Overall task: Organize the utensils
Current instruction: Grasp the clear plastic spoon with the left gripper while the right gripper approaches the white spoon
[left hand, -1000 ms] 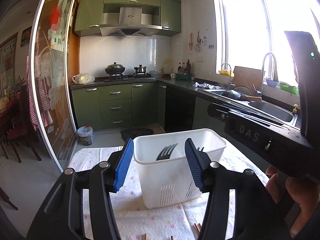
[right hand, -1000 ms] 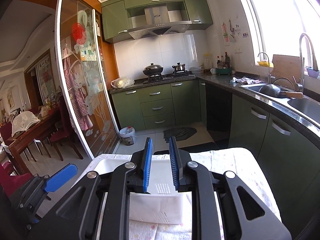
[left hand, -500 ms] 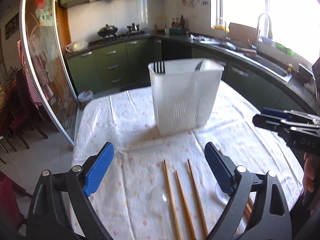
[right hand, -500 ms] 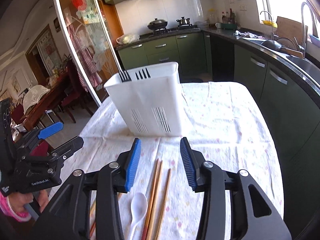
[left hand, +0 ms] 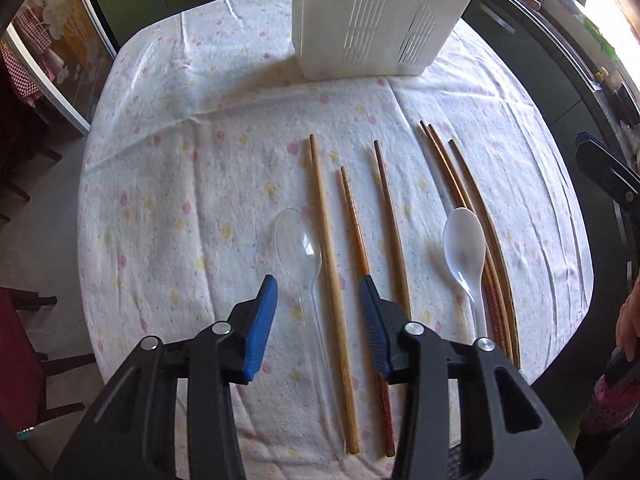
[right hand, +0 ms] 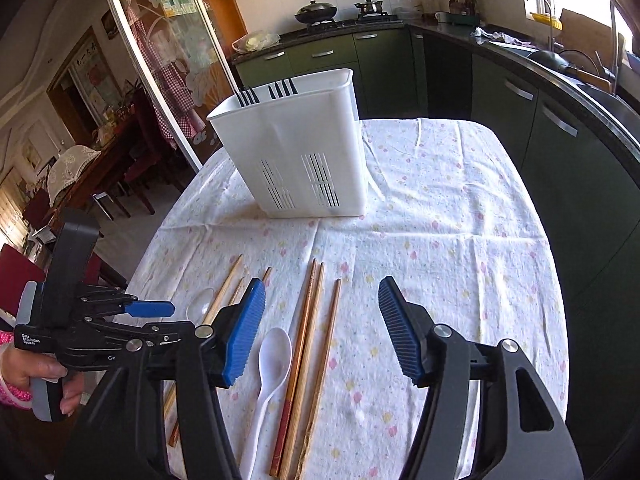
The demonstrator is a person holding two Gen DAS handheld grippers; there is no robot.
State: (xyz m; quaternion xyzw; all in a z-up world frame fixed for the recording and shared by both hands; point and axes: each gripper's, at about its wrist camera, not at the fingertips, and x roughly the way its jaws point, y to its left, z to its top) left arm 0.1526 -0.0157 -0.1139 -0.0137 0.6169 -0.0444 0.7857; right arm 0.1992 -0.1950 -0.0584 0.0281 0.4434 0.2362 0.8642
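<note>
left gripper (left hand: 318, 316): dropped low over clear spoon (left hand: 298, 246), jaws narrower
right gripper (right hand: 322, 330): jaws wider vs 0.5 s ago

Left gripper (left hand: 318, 312) — black plastic frame, triangular cut-outs in the arms, silver round screw heads at the pivots; ribbed blue pads (left hand: 262, 322) on both fingers. Right gripper (right hand: 322, 330) same build: black arms, silver screws, blue ridged pads (right hand: 244, 336). In the right wrist view, small white lettering on the left unit's black body, grey handle, bare-skinned left hand (right hand: 34, 376), pink patterned sleeve (right hand: 12, 394) at the wrist
</note>
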